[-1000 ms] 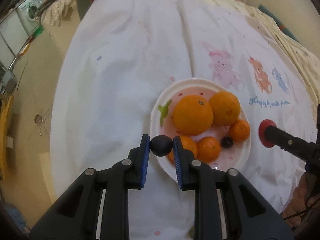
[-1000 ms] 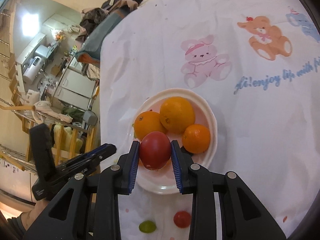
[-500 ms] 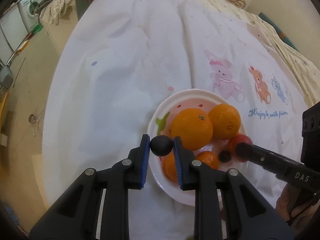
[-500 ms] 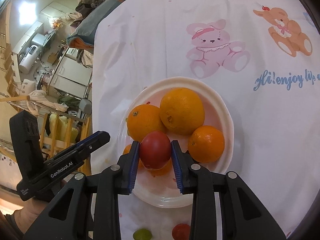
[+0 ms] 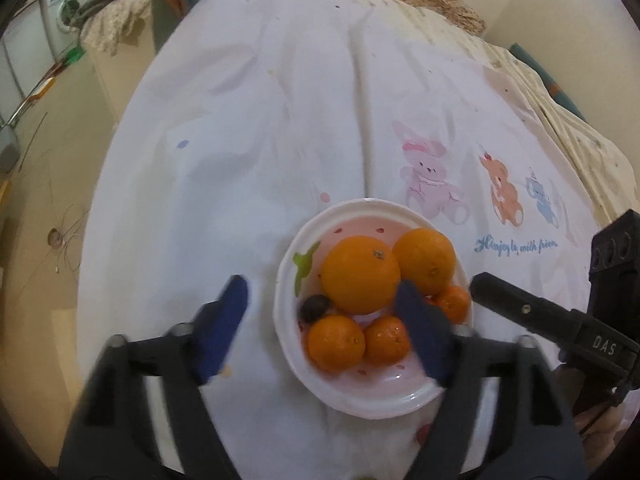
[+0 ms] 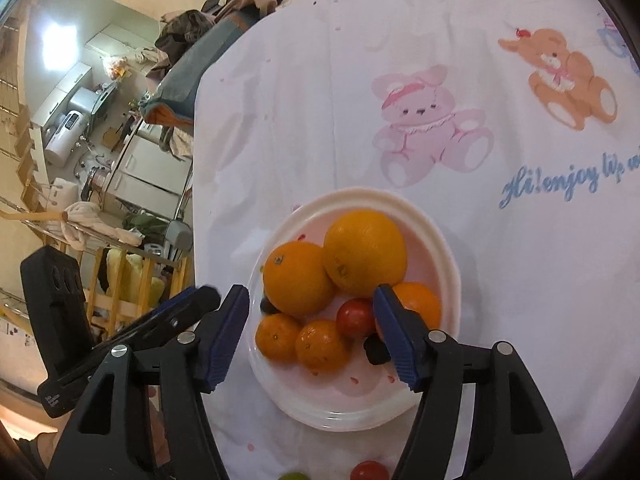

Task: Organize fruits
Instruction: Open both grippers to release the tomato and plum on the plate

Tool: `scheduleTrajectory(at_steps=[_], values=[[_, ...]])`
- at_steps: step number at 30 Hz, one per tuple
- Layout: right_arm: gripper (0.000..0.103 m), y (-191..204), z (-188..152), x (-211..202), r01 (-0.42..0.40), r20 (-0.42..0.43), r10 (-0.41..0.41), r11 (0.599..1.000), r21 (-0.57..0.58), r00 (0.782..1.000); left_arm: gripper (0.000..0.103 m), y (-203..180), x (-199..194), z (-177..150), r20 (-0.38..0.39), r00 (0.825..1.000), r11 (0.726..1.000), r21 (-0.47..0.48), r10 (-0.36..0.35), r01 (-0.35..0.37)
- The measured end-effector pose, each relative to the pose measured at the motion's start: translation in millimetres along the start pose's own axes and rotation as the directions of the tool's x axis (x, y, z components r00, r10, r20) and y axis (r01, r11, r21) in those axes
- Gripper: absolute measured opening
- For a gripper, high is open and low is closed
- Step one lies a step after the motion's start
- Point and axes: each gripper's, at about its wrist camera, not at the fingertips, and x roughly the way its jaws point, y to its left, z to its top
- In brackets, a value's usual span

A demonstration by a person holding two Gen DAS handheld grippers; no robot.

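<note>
Left gripper [image 5: 324,312]: my jaws have just been opening; I am gripping nothing.
Right gripper [image 6: 312,324]: jaws just been opening, holding nothing.
Dark round plum [image 5: 315,307]: lying between my left fingers in the white pink-centred plate [image 5: 288,280].
Small red tomato [image 6: 355,317]: resting between my right fingers, beside five oranges [image 6: 298,278].
Loose ahead: white cartoon-printed cloth [image 6: 400,60].
Near my right fingers' base: another red tomato [image 6: 369,471].

Soft, even daylight, bright on the white sheet [image 5: 280,128], with faint shadows. The left claw [image 5: 324,336] is smeared by motion blur; the right wrist view is sharp. A ceiling light [image 6: 60,46] glares. Fisheye bending and dark vignetting ring both views.
</note>
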Motion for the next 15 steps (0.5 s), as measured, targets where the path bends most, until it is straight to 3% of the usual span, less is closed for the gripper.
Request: scheduleTrajectory(at_steps=[9, 15], values=[[0.068, -8, 5, -11, 0.001, 0.019, -0.002, 0.999, 0.034, 1.000, 0.077, 29, -15, 10, 0.050, 0.998, 0.993, -0.115, 0.026, -0.020], [0.068, -7, 5, -21, 0.020, 0.040, -0.021, 0.999, 0.030, 0.999, 0.077, 33, -12, 7, 0.010, 0.999, 0.989, -0.147, 0.032, -0.030]])
